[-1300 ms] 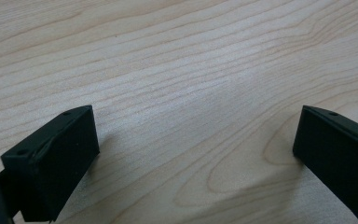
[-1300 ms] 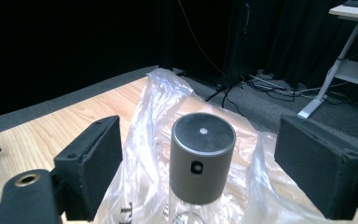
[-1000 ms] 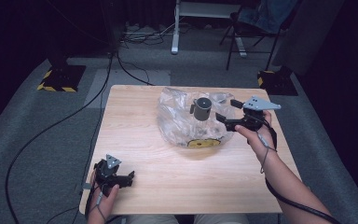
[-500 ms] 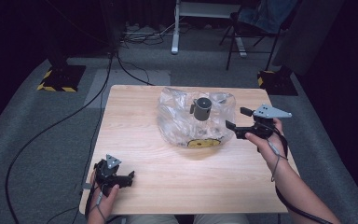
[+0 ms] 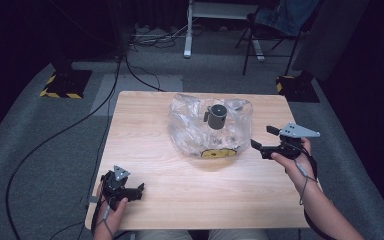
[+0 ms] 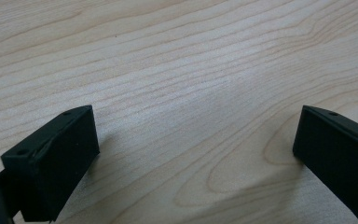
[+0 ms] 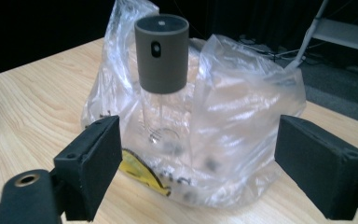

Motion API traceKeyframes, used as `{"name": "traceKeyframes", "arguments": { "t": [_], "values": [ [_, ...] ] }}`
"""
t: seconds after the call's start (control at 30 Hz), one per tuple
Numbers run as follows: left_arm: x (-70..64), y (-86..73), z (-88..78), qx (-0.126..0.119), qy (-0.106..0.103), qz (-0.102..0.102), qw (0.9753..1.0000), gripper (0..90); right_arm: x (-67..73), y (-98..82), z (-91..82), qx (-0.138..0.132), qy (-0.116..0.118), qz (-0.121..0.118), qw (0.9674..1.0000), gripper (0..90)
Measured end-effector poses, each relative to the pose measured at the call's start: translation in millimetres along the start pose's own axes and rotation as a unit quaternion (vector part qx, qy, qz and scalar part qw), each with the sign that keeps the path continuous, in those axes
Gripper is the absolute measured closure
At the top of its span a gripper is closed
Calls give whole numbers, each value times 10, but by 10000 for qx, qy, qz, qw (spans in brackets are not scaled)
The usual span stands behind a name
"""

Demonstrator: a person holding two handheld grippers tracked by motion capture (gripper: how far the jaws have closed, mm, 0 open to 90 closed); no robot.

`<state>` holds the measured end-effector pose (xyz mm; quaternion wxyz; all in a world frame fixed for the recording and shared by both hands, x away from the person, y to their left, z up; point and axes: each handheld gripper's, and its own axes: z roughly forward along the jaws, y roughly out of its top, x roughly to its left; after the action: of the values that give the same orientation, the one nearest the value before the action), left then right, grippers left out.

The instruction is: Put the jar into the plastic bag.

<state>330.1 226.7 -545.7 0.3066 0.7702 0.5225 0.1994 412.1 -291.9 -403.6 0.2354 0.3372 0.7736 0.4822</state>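
A clear plastic bag [image 5: 192, 131] lies crumpled at the middle back of the wooden table [image 5: 145, 120]. Inside it stands an upright clear spray bottle with a grey cap [image 5: 217, 115], and a yellow label [image 5: 215, 153] shows at the bag's near edge. My right gripper [image 5: 261, 138] hovers just right of the bag, pointing at it, jaws open and holding nothing. The right gripper view looks between those jaws [image 7: 219, 163] at the bottle [image 7: 162, 51] and bag [image 7: 247, 102] a short way ahead. My left gripper [image 5: 137, 191] rests open at the near left corner; its jaws [image 6: 196, 154] straddle bare wood.
On the grey carpet beyond the table are a white stand leg [image 5: 187, 35], a folding chair [image 5: 275, 30], black cables [image 5: 105, 105], and two yellow-and-black striped bases [image 5: 62, 85] [image 5: 292, 85]. The table's near half is bare wood.
My right gripper has drawn back from the bag, moving right, nearer to the person and lower, jaws still open. The left gripper and the bag have stayed put.
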Motion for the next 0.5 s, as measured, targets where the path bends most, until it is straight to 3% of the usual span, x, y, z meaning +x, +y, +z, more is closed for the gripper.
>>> {"name": "traceKeyframes", "arguments": {
  "t": [0.5],
  "values": [
    [0,0,0,1,0,-2,10000,2,-74,-382,-93,282,-152,192,9993,148]
  ]
}}
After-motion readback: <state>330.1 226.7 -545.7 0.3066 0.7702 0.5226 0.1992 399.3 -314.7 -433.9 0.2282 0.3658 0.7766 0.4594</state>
